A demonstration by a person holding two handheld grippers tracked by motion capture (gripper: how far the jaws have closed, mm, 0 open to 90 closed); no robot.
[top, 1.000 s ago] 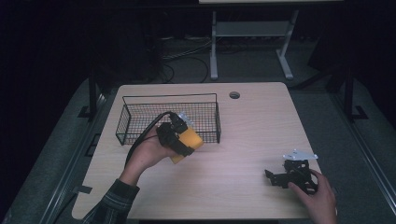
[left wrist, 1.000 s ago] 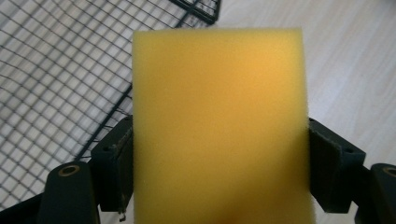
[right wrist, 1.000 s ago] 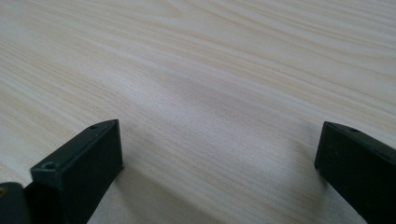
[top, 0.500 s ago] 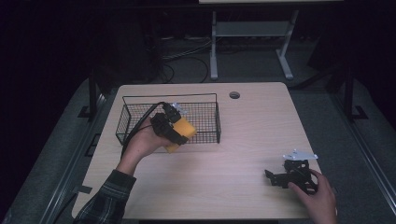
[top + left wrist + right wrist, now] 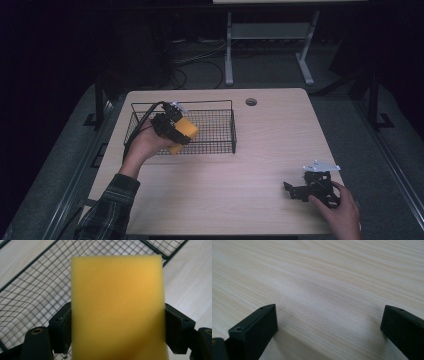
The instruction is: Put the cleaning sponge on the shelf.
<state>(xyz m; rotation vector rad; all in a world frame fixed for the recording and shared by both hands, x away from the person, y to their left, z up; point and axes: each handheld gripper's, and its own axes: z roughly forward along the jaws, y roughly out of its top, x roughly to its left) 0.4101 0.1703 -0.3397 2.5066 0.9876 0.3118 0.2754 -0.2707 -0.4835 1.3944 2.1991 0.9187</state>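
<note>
The left gripper (image 5: 117, 340) is clamped on a yellow sponge (image 5: 117, 307), one jaw pressed against each side of the block low in the left gripper view, so the sponge stands out ahead of the jaws. That side grip leaves the lower face free, which suits lowering it into the wire basket (image 5: 32, 292) whose mesh fans across the upper left of that view. In the high view the left gripper (image 5: 172, 129) and sponge (image 5: 184, 131) sit left of centre, over the basket's (image 5: 220, 102) front rim; whether the sponge touches the wire I cannot tell from there. Only the close view shows how squarely the jaws bite.

The right gripper (image 5: 329, 322) has its jaws spread wide with nothing between them, low over bare table (image 5: 324, 277). The high view places it (image 5: 306, 190) at the lower right, resting near the table's front edge under the person's hand (image 5: 340, 215), well apart from the basket, seemingly parked while the left does the work.
</note>
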